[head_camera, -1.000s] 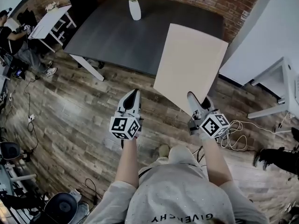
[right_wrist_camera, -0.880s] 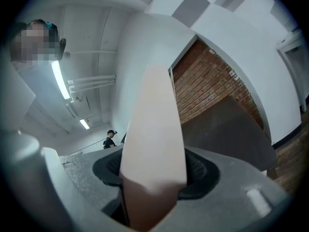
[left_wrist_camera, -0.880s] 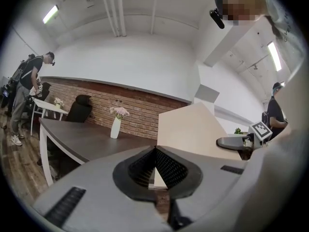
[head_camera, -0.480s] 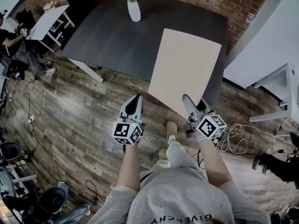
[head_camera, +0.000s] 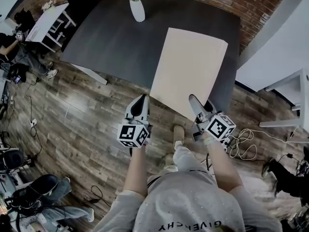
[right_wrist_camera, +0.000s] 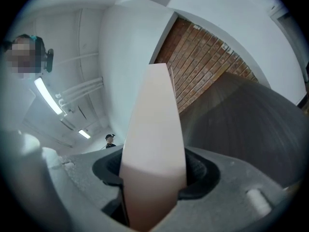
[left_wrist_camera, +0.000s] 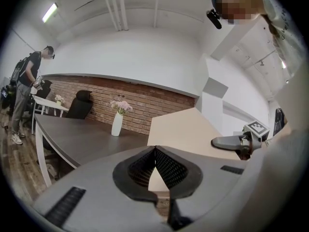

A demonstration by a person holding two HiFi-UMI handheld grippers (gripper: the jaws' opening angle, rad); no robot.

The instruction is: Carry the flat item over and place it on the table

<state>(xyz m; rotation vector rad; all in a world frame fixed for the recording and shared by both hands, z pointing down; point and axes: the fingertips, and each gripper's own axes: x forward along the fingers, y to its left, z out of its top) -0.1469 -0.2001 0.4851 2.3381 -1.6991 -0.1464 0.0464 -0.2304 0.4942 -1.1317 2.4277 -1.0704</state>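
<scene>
- Clamping the board point(head_camera: 190, 66) by its near edge is my right claw point(head_camera: 194, 101), both pads pressed on it.
- My left claw point(head_camera: 142, 100) has its jaws together at the tips, empty, just beside the board's near left corner.
- Board is up in the air, over the table's point(head_camera: 111, 37) near right edge and partly over the floor point(head_camera: 72, 110).
- Vase point(head_camera: 137, 9) stands at the table's far edge.

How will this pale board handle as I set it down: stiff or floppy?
Probably stiff: the board looks flat, unsagging, though the right tool clamps its near edge. Thin, so likely light for its size. Held at an edge, it may twist in the tool or slide on the table.
</scene>
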